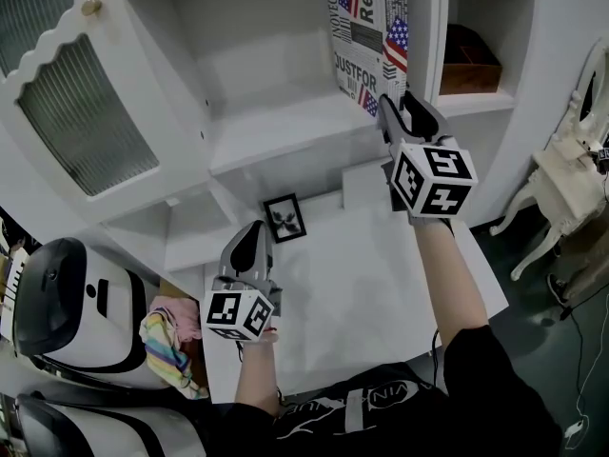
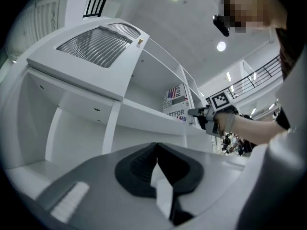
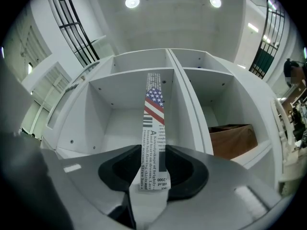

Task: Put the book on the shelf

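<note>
The book (image 1: 369, 36), covered in newspaper print and flag patterns, stands upright in the white shelf unit's middle compartment (image 1: 276, 131), close to the right divider. My right gripper (image 1: 402, 112) is shut on its lower near edge. In the right gripper view the book's spine (image 3: 153, 123) runs up from between the jaws of that gripper (image 3: 152, 169). My left gripper (image 1: 251, 251) hovers low over the white desk top (image 1: 362, 293), shut and holding nothing. The left gripper view shows its jaws (image 2: 157, 150) meeting, with the book (image 2: 176, 102) and the right gripper (image 2: 211, 116) far off.
A brown box (image 1: 466, 60) fills the compartment right of the divider. A small framed picture (image 1: 284, 217) leans at the desk's back. An open ribbed-glass door (image 1: 81, 103) hangs at the left. A white chair (image 1: 571, 179) stands right; a colourful cloth (image 1: 171, 346) lies lower left.
</note>
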{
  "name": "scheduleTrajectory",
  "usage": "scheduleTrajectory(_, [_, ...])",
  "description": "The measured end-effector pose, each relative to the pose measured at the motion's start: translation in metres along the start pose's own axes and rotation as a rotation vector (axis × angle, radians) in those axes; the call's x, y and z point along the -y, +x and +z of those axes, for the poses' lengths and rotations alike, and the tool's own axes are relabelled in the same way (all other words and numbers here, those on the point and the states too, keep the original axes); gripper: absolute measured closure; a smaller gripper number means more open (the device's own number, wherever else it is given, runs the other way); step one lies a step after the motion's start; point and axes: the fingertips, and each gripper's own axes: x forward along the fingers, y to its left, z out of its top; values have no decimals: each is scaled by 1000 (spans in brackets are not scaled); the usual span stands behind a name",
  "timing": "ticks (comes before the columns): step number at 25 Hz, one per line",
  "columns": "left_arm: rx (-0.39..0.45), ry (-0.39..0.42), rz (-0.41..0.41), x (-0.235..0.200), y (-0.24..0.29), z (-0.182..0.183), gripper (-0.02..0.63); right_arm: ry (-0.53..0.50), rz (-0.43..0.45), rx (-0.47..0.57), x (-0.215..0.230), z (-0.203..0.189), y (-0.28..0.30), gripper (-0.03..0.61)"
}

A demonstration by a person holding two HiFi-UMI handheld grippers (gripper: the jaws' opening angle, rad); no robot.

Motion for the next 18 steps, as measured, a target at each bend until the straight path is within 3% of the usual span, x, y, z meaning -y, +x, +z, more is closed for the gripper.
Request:
scheduleTrajectory(13, [4, 4, 20, 0, -7, 0, 614, -31, -62, -59, 4, -12, 29, 416])
scheduleTrajectory(18, [-2, 1, 12, 3, -6, -2, 614, -26, -41, -46, 3, -12, 27, 412])
